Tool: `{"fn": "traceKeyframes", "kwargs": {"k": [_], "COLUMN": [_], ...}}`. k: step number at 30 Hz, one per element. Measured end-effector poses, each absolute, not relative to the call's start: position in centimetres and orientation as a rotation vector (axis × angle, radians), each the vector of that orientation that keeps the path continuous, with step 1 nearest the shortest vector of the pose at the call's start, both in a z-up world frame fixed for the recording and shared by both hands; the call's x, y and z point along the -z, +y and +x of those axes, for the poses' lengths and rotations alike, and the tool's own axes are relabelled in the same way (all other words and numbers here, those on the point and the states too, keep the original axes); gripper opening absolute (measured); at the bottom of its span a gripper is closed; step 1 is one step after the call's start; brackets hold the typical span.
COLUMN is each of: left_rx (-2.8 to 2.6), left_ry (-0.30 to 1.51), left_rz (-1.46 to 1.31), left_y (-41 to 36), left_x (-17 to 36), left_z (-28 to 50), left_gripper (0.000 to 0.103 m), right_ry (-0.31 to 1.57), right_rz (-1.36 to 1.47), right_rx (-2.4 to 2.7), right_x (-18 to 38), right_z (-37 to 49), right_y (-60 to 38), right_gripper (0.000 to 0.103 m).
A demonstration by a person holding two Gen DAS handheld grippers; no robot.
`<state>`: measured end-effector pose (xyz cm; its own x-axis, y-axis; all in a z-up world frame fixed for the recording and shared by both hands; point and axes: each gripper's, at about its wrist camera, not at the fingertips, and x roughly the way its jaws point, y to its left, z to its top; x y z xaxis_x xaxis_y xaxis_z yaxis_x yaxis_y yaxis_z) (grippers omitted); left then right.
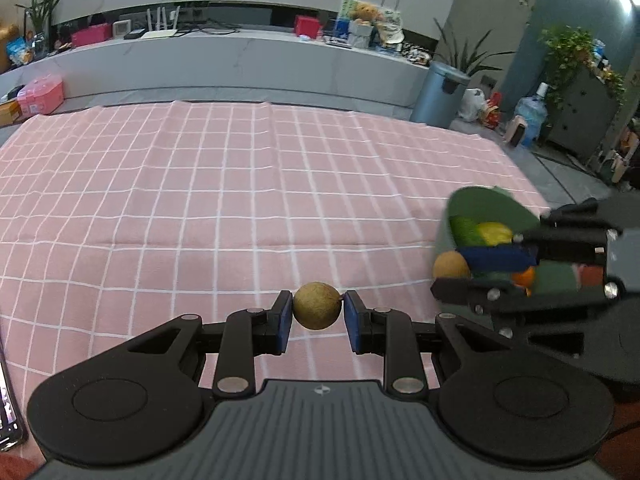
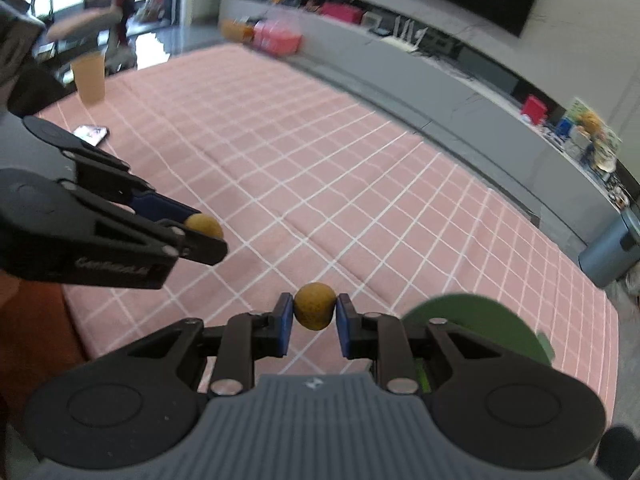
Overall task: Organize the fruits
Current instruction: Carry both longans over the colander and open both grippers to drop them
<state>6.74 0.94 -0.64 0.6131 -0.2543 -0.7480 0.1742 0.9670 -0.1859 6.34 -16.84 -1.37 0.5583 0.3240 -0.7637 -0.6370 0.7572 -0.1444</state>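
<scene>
My left gripper [image 1: 317, 312] is shut on a small round brown fruit [image 1: 317, 306], held above the pink checked cloth [image 1: 240, 184]. My right gripper [image 2: 314, 312] is shut on a second round brown fruit [image 2: 314, 306]. In the left wrist view the right gripper [image 1: 454, 270] shows at the right with its fruit [image 1: 450, 266], beside a green bowl [image 1: 492, 208] holding a green fruit [image 1: 464, 230], a yellow fruit [image 1: 496, 234] and an orange fruit [image 1: 524, 278]. In the right wrist view the left gripper [image 2: 204, 232] shows at the left with its fruit [image 2: 204, 226], and the bowl [image 2: 480, 324] lies under the right finger.
An orange cup [image 2: 90, 76] and a small flat packet [image 2: 91, 133] sit at the cloth's far left corner. A grey bin [image 1: 438, 94] stands beyond the table. A low shelf [image 1: 240, 52] with boxes runs along the wall. A pink box [image 1: 40, 98] sits by the table's left edge.
</scene>
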Motion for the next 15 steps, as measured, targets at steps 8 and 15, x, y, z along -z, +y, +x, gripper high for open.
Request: {"fn": "traceKeyframes", "kwargs": {"k": [8, 15], "left_rx": [0.321, 0.424], "left_ry": [0.861, 0.873], "left_rz": [-0.077, -0.104], "left_y": [-2.2, -5.5], "left_x": [-0.5, -0.7], "left_z": [5.7, 5.4], "left_gripper": [0.031, 0.031], "right_ry": [0.736, 0.687], "right_rz": [-0.279, -0.215], "right_rx": [-0.521, -0.431], "right_x": [0.4, 0.4], "right_z": [1.0, -1.4], "right_y": [-20.7, -23.9], "right_gripper": [0.018, 0.018]}}
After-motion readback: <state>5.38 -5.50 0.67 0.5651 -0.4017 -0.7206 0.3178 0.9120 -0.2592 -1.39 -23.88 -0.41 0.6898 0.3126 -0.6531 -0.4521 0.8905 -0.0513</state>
